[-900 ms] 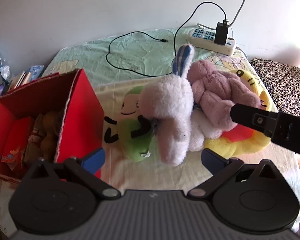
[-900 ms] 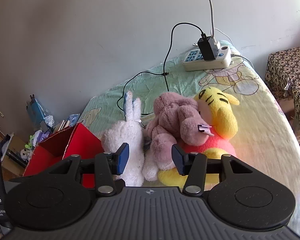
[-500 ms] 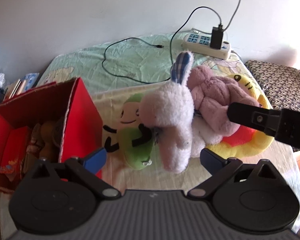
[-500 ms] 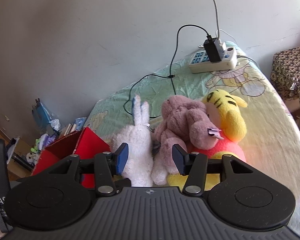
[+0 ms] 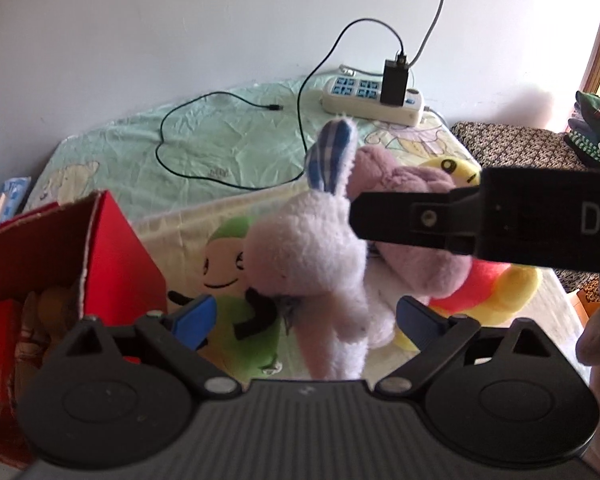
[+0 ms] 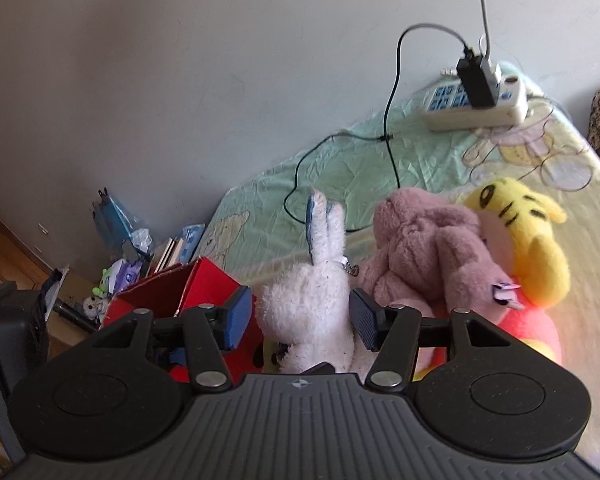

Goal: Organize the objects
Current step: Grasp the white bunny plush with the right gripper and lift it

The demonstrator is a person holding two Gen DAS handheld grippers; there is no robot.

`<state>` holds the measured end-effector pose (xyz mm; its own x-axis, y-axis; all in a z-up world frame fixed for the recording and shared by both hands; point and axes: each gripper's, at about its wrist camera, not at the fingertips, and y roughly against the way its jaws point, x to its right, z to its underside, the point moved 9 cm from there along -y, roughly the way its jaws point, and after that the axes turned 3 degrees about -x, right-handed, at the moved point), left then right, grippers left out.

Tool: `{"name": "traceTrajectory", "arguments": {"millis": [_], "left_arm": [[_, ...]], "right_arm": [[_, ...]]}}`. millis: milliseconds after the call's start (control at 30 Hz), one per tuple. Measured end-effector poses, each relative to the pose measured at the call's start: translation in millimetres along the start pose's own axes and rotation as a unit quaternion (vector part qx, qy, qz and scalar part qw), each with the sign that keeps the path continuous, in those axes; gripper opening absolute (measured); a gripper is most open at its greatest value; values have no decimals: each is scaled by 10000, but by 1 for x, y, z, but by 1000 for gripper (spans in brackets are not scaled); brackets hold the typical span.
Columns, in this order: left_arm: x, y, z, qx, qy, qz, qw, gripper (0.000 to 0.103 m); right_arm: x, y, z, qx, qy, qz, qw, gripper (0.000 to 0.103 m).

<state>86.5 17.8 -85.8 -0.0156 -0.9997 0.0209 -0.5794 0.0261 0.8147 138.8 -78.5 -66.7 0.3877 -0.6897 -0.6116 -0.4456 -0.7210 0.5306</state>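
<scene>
While our left gripper (image 5: 304, 318) gapes wide, our right gripper's (image 6: 300, 318) spread fingers flank the white plush rabbit (image 6: 312, 308), untouched.

White plush bunny (image 6: 312, 304) upright w/ plaid ear, pink plush (image 6: 428, 248) beside, yellow plush (image 6: 532, 248) under, red box (image 5: 112, 248) left.

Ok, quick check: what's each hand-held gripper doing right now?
Left hand-held gripper: open, holding nothing.
Right hand-held gripper: open, fingers either side of the white bunny, not clamped.

Red box (image 5: 112, 248) cut by left edge, box contents indistinct
</scene>
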Motion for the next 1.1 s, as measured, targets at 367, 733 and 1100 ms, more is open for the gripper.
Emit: {"name": "traceTrajectory", "arguments": {"millis": [367, 733, 1100], "left_arm": [[1, -35, 4, -408, -148, 7, 9991, 63], [15, -12, 1, -84, -385, -160, 9991, 49], [12, 50, -12, 638, -209, -465, 9967, 49]], "right_arm": [[4, -33, 12, -655, -289, -157, 9973, 57], [-1, -17, 8, -498, -158, -416, 9978, 44], [-35, 19, -5, 206, 365, -1061, 9935, 45]]}}
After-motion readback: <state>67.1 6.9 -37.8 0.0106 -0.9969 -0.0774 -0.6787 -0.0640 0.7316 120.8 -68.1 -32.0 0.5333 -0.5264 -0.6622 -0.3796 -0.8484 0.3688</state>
